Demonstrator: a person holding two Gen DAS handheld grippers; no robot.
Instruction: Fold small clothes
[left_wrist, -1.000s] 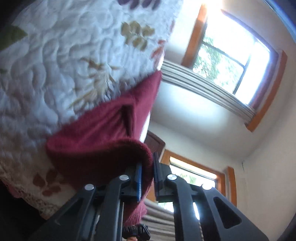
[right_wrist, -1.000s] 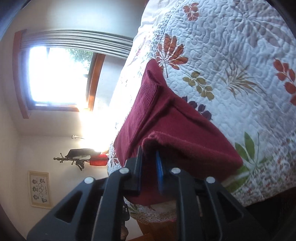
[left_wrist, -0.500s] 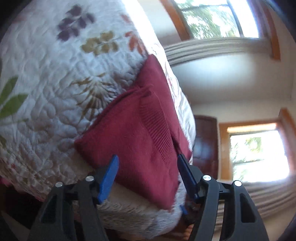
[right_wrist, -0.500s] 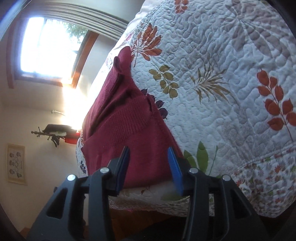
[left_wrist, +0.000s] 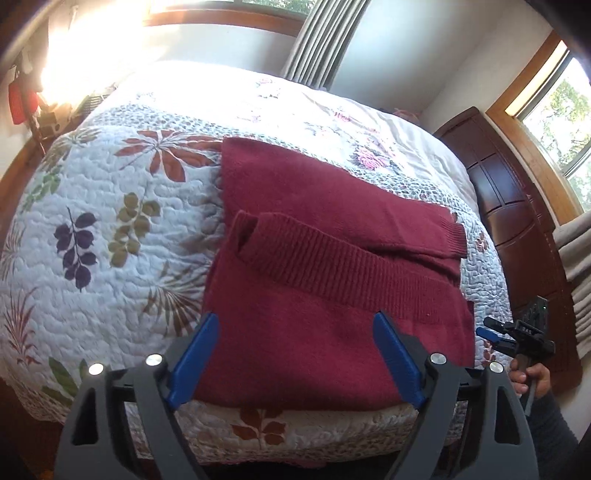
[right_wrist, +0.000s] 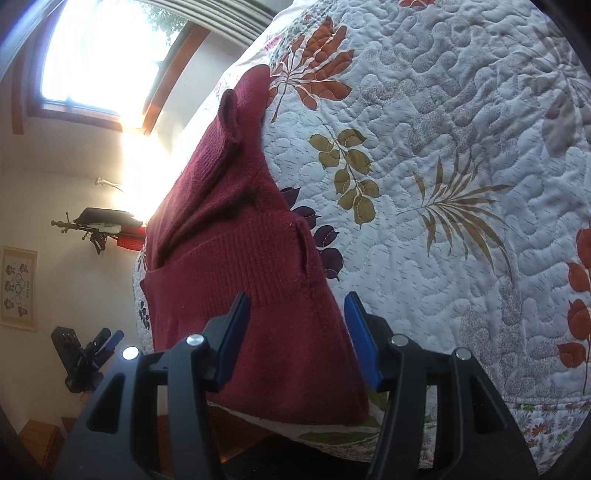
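A dark red knit sweater (left_wrist: 332, 266) lies folded on the quilted bed, its ribbed hem doubled back over the body and one sleeve cuff (left_wrist: 452, 238) sticking out at the right. My left gripper (left_wrist: 295, 360) hangs open over the near folded edge, holding nothing. In the right wrist view the same sweater (right_wrist: 240, 258) runs away from me along the bed's edge. My right gripper (right_wrist: 297, 341) is open too, its blue pads either side of the near end, not pinching it. The right gripper (left_wrist: 517, 338), in a person's hand, shows at the sweater's right side.
A white quilt with leaf prints (left_wrist: 103, 229) covers the bed (right_wrist: 461, 147). A dark wooden dresser (left_wrist: 517, 221) stands right of the bed. Windows and grey curtains (left_wrist: 317, 40) are behind. A coat stand (right_wrist: 96, 227) and a framed picture hang on the far wall.
Both grippers were shut on the lifted sweater edge a second ago. They have let it go, opened wide and drawn back; the fold now lies flat on the bed.
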